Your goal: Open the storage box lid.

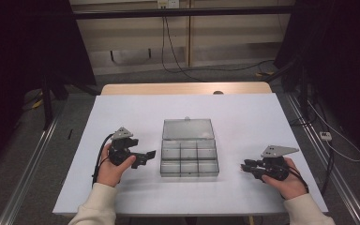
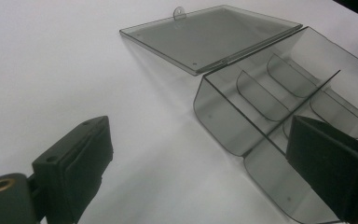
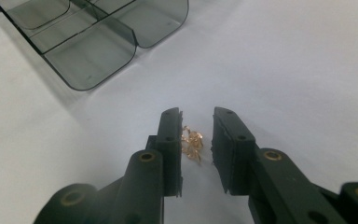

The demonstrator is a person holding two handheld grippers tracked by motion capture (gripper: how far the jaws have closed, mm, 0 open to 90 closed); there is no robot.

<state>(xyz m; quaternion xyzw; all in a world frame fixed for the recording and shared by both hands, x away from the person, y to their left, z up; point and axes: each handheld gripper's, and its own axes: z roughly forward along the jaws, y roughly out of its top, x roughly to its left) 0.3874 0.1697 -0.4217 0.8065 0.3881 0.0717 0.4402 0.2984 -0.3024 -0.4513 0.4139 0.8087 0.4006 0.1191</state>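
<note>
2 grippers | left gripper (image 2: 200, 163) wide open, empty | right gripper (image 3: 196, 135) part-open around blurred gold trinket (image 3: 191, 142)

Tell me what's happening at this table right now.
A person holds a gripper in each hand at a white table. A smoky clear box sits in the middle, its lid laid open and its compartments looking empty. The left gripper is open beside the box, touching nothing. The right gripper is low over the table, its fingers set either side of a small gold trinket, not yet shut on it.
</note>
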